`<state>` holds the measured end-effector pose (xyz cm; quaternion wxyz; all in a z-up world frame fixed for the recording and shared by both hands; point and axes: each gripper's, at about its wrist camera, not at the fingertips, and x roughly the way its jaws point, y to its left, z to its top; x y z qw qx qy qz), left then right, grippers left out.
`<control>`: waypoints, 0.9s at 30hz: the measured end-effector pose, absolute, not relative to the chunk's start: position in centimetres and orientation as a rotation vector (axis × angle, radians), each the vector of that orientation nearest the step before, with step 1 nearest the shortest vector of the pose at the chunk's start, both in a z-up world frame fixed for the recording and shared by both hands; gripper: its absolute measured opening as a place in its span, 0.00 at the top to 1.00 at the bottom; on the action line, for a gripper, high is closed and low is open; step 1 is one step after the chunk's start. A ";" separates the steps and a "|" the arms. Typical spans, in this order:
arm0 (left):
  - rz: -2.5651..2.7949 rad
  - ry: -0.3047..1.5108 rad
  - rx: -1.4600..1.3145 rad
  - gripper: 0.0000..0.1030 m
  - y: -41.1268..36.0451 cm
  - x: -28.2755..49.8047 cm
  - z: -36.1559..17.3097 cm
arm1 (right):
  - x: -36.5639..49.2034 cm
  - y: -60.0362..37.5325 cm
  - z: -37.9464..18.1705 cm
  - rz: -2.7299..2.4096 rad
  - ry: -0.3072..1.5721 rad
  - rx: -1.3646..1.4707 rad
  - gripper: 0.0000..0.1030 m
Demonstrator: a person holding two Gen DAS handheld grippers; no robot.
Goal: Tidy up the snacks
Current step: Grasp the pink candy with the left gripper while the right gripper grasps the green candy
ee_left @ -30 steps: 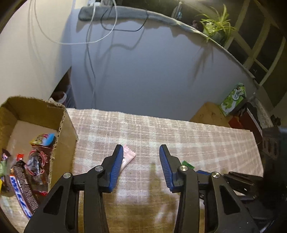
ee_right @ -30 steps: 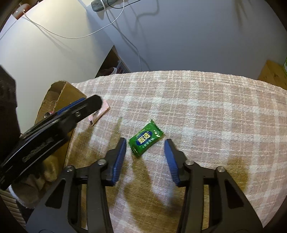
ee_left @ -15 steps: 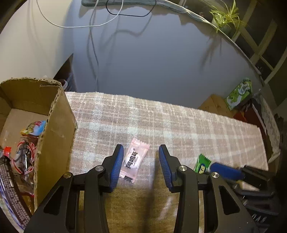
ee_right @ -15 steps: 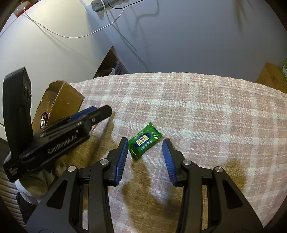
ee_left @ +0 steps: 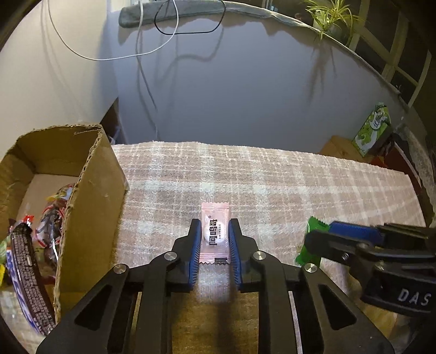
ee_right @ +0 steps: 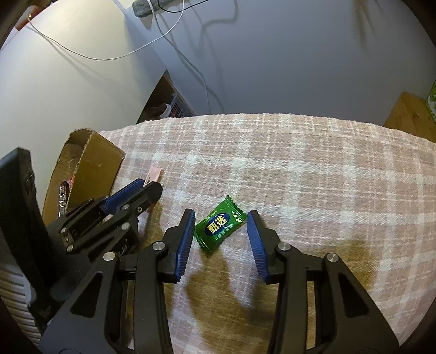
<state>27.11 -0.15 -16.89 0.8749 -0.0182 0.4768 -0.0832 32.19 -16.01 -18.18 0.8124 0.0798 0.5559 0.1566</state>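
Two grippers are down over the plaid cloth (ee_left: 272,185) on the desk, each lined up on its own sweet. The left gripper (ee_left: 214,234) has just been closing, and its blue pads now press both long edges of the pink candy packet (ee_left: 214,231), which lies flat on the cloth with its far end poking out past the fingertips. From the right wrist view only that pink tip (ee_right: 153,174) shows beyond the left gripper (ee_right: 144,190). The right gripper (ee_right: 221,220) hangs spread apart, jaws clear of the green candy (ee_right: 219,224) that sits tilted on the cloth between them, nearer the left-hand pad, with a visible gap to the other one. In the left wrist view the right gripper (ee_left: 327,234) comes in from the right edge, covering most of the green candy (ee_left: 313,226). The cardboard box (ee_left: 90,207) stands open at the left end of the desk, just beside the left gripper, with several wrapped snacks (ee_left: 30,256) piled inside. Behind the desk a white cable (ee_left: 141,54) trails down the wall, and a potted plant (ee_left: 329,16) sits on the ledge above.
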 end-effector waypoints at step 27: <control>-0.175 0.934 -0.008 0.83 0.5 21.1 -15.6 | 27.4 -15.1 -18.2 0.315 1.098 -0.141 0.82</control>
